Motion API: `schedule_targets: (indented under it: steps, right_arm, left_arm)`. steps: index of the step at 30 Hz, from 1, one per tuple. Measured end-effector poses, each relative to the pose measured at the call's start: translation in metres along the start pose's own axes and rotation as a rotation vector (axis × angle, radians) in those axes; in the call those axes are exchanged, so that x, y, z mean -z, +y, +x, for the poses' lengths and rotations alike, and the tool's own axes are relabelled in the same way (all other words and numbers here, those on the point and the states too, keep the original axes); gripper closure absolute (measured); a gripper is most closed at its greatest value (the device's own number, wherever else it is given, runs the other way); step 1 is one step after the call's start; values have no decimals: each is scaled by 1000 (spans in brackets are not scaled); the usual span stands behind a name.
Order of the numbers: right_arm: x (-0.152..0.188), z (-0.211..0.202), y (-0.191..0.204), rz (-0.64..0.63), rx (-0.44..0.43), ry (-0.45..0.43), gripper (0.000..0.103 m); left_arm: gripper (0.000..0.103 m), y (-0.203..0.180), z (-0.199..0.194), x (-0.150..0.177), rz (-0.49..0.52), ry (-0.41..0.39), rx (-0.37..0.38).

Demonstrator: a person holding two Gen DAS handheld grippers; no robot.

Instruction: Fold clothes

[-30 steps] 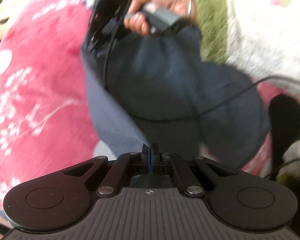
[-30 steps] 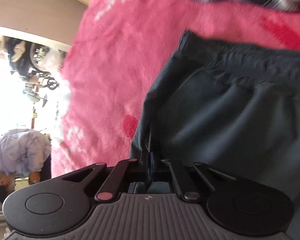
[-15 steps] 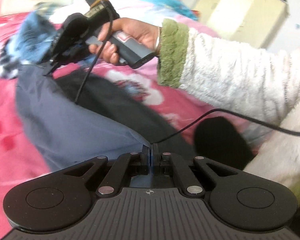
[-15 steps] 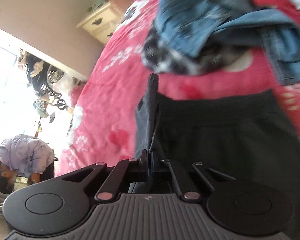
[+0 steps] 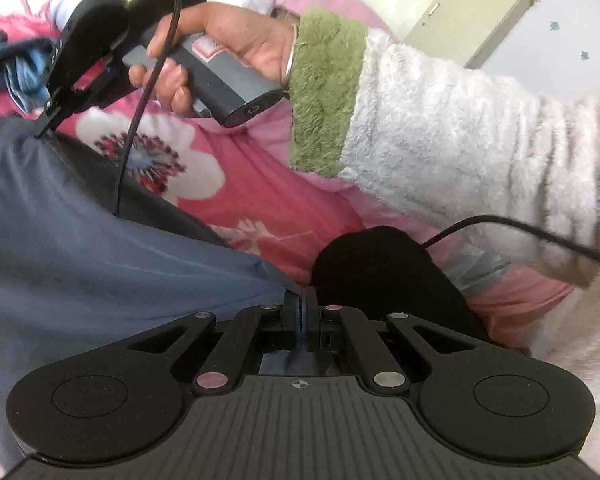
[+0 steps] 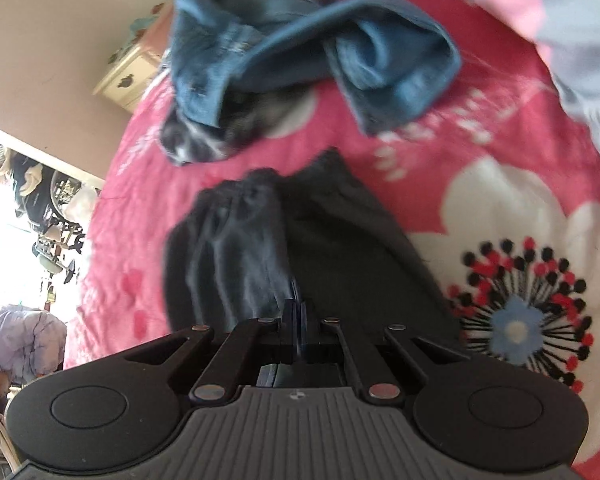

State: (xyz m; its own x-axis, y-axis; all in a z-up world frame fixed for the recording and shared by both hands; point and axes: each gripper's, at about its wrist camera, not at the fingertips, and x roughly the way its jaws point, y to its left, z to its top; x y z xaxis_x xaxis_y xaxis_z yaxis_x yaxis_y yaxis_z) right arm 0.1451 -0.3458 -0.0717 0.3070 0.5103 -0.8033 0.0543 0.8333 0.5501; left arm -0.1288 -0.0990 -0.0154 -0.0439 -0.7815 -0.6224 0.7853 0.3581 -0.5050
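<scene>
On the bed's pink floral blanket (image 6: 440, 128) lies the dark gray garment (image 5: 80, 240) I am working with, spread from near to far across both wrist views. My left hand-held gripper (image 5: 301, 316) is clenched on a near edge of that garment, its two pads pressed together with a thin strip of cloth between them. My right hand-held gripper (image 6: 298, 320) is likewise clamped on the garment (image 6: 260, 248), whose gathered waistband sits at the far end, bunched into folds on its left side. From the left wrist view I can see the right hand-held gripper (image 5: 46, 128) at far left, its tips pinching the cloth edge, with the right hand (image 5: 228, 48) wrapped around its gray handle and a black cable (image 5: 140, 112) hanging down from it over the garment. A fluffy white sleeve with a green cuff (image 5: 324, 92) runs off to the right. Near the left gripper, just to its right, rests a black rounded item (image 5: 380, 268) that I cannot identify. Farther up the bed, in the right wrist view, a crumpled pair of blue jeans (image 6: 300, 52) lies on top of a dark checked piece of clothing (image 6: 204, 140), well apart from the garment's waistband. A large white flower print (image 6: 512, 248) shows on the blanket to the right.
</scene>
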Motion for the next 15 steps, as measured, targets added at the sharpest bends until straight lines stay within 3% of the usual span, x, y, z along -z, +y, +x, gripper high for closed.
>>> schedule_targets:
  steps: [2,4,7,13,14,15]
  right_arm:
    - [-1,7,-13,46,-45,19,96]
    - [-2,12,-25,88,-90,19,79]
    - [-5,18,-34,112,-131,1,65]
    - [-14,42,-32,106,-141,5,65]
    - [-14,44,-29,93,-149,4,68]
    - [-14,45,-25,71,-160,2,84]
  left_arm:
    - [103,7,17,2,-11,20,0]
    - [103,10,26,4,-24,32,2]
    - [103,16,37,11,-44,47,10]
    - [103,21,45,17,-52,51,36]
    - [103,21,45,17,-46,49,41]
    - [103,21,45,16,-40,47,45]
